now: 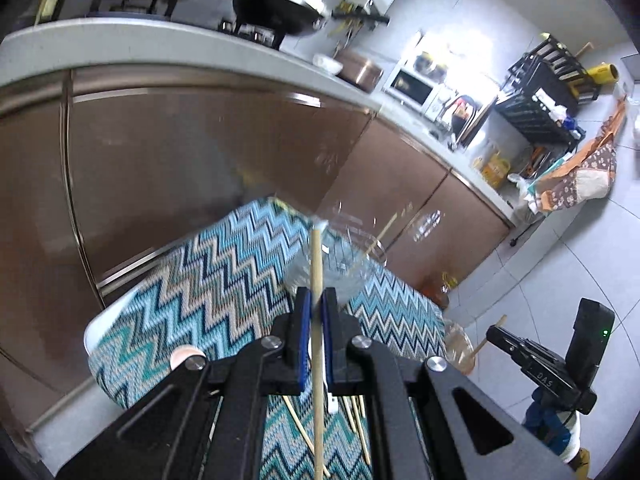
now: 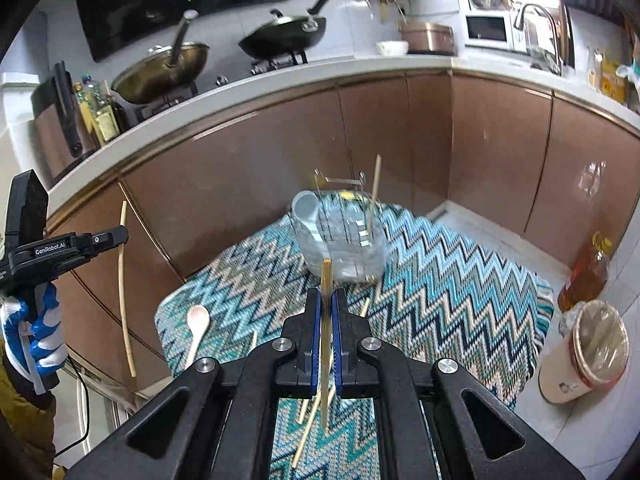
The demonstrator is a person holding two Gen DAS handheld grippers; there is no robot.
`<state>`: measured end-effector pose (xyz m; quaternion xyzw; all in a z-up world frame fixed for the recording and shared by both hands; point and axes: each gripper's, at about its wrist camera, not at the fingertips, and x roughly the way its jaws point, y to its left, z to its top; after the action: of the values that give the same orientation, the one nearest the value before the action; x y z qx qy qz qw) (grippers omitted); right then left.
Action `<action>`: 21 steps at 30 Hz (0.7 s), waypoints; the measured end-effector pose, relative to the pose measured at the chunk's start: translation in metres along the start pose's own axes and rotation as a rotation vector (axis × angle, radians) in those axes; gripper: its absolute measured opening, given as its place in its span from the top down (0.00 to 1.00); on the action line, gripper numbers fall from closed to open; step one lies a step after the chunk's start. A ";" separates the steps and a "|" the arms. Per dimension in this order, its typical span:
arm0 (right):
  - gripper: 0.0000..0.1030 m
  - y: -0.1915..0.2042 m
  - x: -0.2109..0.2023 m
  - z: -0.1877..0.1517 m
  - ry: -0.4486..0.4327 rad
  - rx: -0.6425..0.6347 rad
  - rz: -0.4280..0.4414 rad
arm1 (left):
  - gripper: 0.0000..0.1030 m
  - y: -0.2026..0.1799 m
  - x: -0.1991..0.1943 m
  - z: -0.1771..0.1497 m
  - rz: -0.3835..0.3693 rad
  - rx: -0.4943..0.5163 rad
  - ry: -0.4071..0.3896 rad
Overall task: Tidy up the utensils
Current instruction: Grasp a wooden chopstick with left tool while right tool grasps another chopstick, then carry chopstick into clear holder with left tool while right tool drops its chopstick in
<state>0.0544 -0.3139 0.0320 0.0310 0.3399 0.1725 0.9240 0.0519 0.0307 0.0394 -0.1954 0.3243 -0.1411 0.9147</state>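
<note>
My left gripper [image 1: 316, 300] and right gripper [image 2: 326, 300] each clench one chopstick [image 1: 317, 280] above the mat [image 2: 440, 300]. The clear holder [image 2: 344, 248] has one chopstick and a spoon; a pink spoon [image 2: 198, 320] and several sticks remain.

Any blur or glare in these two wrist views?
Left wrist: clear holder smeared by motion blur, window blown out, cabinet doors glare. Right wrist: sharper, holder slightly blurred, strong fisheye bend on the counter edge.
</note>
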 end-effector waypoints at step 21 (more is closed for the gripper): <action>0.95 -0.006 0.007 0.062 -0.167 -0.003 0.116 | 0.95 -0.019 0.027 0.047 0.018 0.083 -0.198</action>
<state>0.1009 -0.3137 0.0743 0.0636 0.2593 0.2231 0.9375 0.1002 0.0156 0.0670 -0.1671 0.2281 -0.1261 0.9509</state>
